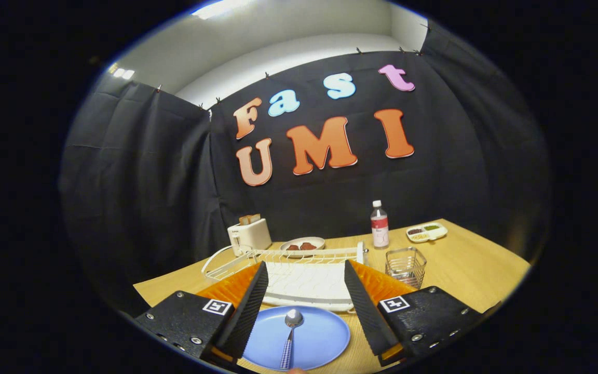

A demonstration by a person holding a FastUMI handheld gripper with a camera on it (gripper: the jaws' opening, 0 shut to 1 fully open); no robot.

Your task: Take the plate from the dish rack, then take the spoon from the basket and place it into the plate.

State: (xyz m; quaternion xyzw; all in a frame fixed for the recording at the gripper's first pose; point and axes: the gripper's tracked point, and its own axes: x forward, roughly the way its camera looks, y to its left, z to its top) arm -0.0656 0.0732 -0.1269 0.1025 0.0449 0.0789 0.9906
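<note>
tongs [305, 306]: were held apart, clamped on nothing
metal spoon with checked handle [289, 337]: light, stiff, slippery; best gripped mid-handle
round blue plate [325, 337]: was judged rigid, breakable

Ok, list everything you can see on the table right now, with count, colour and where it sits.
round blue plate: one, between the fingers
metal spoon with checked handle: one, lying in the plate
white wire dish rack on orange tray: one, beyond the plate
clear wire basket: one, beside the rack
white toaster: one, behind the rack
clear bottle, red label: one, far side
wooden table: one
black gripper: one, fingers open, holding nothing
</note>
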